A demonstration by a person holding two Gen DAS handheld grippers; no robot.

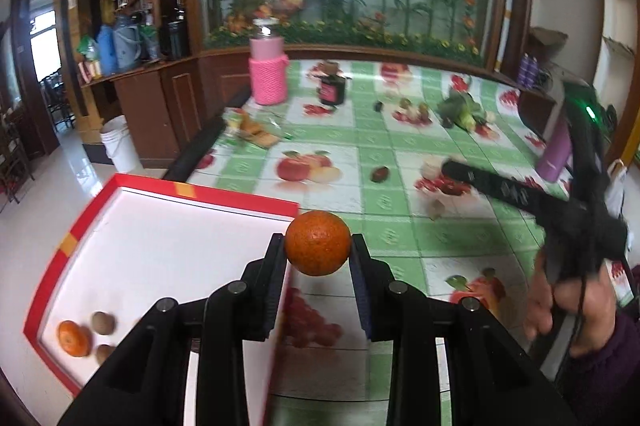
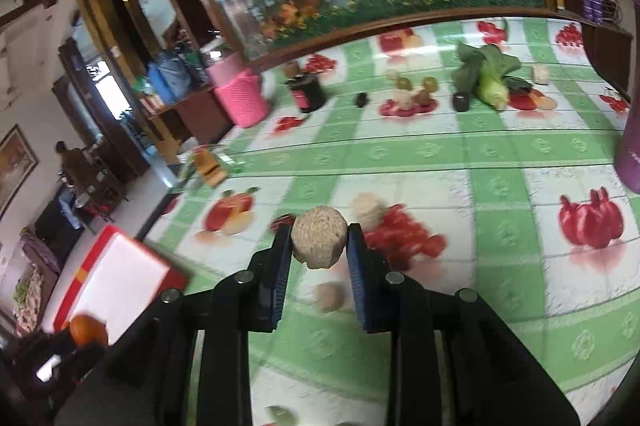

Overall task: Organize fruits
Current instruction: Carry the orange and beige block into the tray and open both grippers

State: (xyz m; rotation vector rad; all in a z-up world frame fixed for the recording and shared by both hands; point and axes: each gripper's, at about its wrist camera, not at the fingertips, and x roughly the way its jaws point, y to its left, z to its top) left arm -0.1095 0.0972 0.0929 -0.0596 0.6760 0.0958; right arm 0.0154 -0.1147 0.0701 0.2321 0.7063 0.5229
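L gripper (image 1: 318, 244) is clamped on an orange (image 1: 318, 243), pads pressing its two sides, fruit lifted clear of the tablecloth (image 1: 400, 226). It hangs right at the near-right corner of the red-rimmed box (image 1: 52, 266); box's white floor lies to the left & slightly below, so the coming drop turns on a short shift leftward over the rim. Box's long side runs away from the gripper toward the far-left. Inside, at the near-left corner: another orange (image 1: 74, 338) w/ two small brown fruits (image 1: 104, 323) just beside it.

R gripper (image 2: 319, 244) grips a tan rough-skinned round fruit (image 2: 319, 243), also off the table. From that view the box (image 2: 120, 278) sits well off to the lower left, so L hand is much nearer to it; R would have to cross further.

Orange looks firm, pebbly skin, round – prob. rolls once let go. Tan fruit matte, bumpy, somewhat flattened on top. More tan ones (image 2: 368, 210) remain loose on the cloth beyond R gripper, blurred
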